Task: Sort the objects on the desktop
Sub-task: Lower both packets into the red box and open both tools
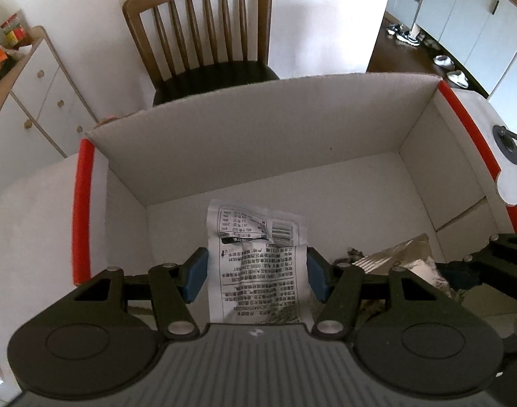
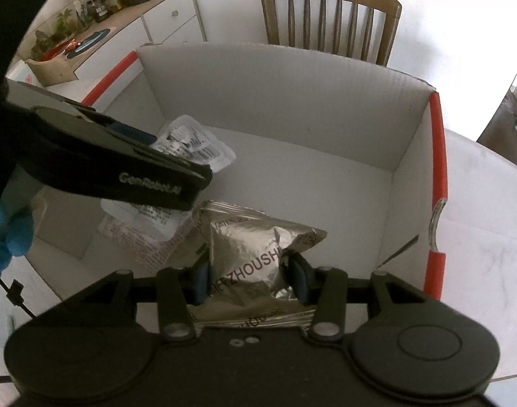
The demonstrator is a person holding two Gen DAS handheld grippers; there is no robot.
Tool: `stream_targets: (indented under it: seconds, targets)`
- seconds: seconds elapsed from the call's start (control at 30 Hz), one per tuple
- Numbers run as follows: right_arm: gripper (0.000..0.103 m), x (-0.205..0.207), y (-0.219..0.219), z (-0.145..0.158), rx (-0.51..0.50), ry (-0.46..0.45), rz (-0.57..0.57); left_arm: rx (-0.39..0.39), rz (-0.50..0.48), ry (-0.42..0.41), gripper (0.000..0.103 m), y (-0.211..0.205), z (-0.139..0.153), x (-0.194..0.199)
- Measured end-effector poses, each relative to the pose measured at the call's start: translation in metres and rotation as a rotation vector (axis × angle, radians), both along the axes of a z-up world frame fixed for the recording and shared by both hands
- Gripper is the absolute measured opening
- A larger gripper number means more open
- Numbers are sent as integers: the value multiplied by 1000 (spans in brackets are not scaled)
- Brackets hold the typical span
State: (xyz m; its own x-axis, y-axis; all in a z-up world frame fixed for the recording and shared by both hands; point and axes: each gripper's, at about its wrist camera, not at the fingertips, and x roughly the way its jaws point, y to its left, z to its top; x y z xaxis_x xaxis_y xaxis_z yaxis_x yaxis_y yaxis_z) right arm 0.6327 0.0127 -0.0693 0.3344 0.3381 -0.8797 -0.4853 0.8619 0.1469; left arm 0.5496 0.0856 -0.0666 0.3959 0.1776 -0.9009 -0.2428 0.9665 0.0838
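A white cardboard box (image 1: 258, 142) with red edge strips stands open on the pale table. My left gripper (image 1: 256, 274) points down into it. Its blue pads are shut on the sides of a white printed packet (image 1: 255, 234). In the right wrist view this packet (image 2: 197, 142) sticks out past the left gripper's black fingers above the box (image 2: 292, 101) floor. My right gripper (image 2: 250, 276) is shut on a crumpled silver foil packet (image 2: 251, 247), low inside the box. The silver packet (image 1: 400, 257) also shows at the lower right of the left wrist view.
A pale packet with reddish print (image 2: 146, 251) lies on the box floor under the left gripper. A wooden chair (image 1: 204, 34) stands behind the box and a white sideboard (image 1: 38, 101) to its left. A blue-gloved hand (image 2: 7, 237) holds the left gripper. A black round object (image 1: 505, 142) lies on the table at the right.
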Motion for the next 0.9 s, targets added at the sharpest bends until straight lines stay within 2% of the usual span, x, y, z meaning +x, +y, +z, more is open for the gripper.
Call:
stream_targets:
  seconds: [0.27, 0.4, 0.9]
  targets:
    - [54, 3, -2, 4, 15, 17, 1, 1, 34, 13, 61, 1, -2, -2]
    - [56, 3, -9, 6, 30, 23, -6, 8, 57, -4, 68, 2, 5, -6]
    - [58, -15, -23, 48, 63, -45, 2, -8, 47, -103, 68, -16, 65, -34]
